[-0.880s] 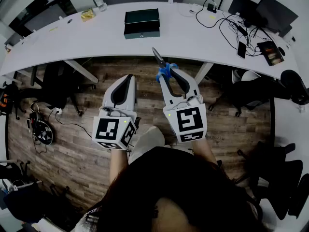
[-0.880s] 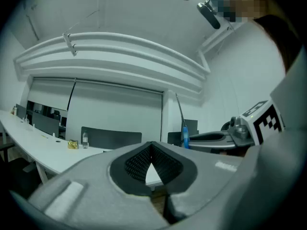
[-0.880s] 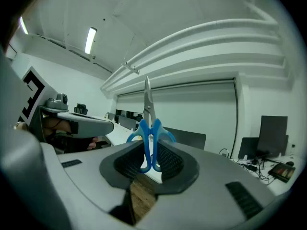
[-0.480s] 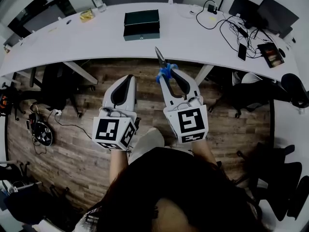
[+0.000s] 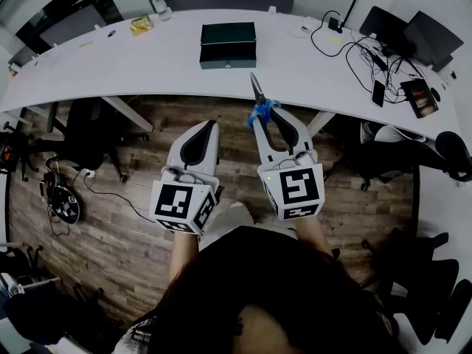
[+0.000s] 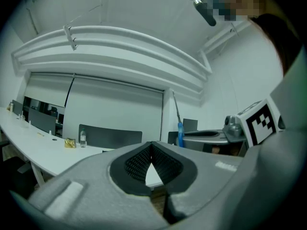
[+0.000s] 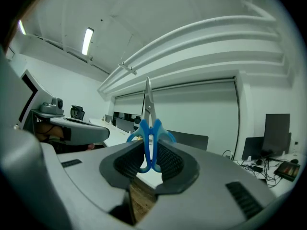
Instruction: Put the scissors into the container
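In the head view my right gripper (image 5: 264, 116) is shut on the blue handles of the scissors (image 5: 257, 98), whose grey blades point toward the table. The right gripper view shows the scissors (image 7: 149, 128) upright between the black pads (image 7: 169, 159). The container, a dark green box (image 5: 228, 44), rests on the white table (image 5: 147, 61) beyond the blade tips and slightly left. My left gripper (image 5: 206, 128) hangs beside the right one over the floor, shut with nothing in it; its pads (image 6: 139, 162) meet at the tip.
Tangled cables (image 5: 346, 39), monitors (image 5: 413, 28) and a phone (image 5: 379, 93) crowd the table's right end. A bottle (image 5: 157, 4) and a yellow packet (image 5: 139, 24) sit at the far left. Office chairs (image 5: 88, 131) stand under the table on the wooden floor.
Both grippers and the scissors have drifted slightly toward the table as the head view shifted. The grip on the scissors is unchanged.
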{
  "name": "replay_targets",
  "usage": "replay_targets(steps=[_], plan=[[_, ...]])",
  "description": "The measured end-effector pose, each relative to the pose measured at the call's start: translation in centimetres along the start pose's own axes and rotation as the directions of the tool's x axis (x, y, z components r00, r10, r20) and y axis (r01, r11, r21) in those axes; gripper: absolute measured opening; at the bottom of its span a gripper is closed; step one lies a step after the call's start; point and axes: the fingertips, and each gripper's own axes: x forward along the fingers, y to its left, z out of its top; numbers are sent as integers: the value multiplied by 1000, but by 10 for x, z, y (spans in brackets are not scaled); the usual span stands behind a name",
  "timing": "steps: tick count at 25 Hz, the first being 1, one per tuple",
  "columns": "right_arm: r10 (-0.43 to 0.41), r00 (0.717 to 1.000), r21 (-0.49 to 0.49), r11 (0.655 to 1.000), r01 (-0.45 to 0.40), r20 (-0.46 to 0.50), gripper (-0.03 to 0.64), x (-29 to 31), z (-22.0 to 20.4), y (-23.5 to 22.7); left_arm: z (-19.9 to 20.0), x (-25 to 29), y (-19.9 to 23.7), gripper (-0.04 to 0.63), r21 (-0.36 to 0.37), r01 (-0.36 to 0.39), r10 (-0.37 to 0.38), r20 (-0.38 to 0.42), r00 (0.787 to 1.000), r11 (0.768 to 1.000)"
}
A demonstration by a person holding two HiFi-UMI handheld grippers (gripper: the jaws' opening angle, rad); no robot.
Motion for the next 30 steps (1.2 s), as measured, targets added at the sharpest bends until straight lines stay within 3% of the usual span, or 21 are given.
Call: replay_targets(steps=[11, 30], plan=[[-37, 999, -14, 999, 37, -22, 90, 41, 7, 11, 5, 14, 48, 11, -3, 27, -27, 3, 1000, 1000], [-39, 999, -8, 999, 39, -5, 91, 67, 12, 5, 6, 28, 69, 11, -12, 21, -21, 13, 1000, 1000]])
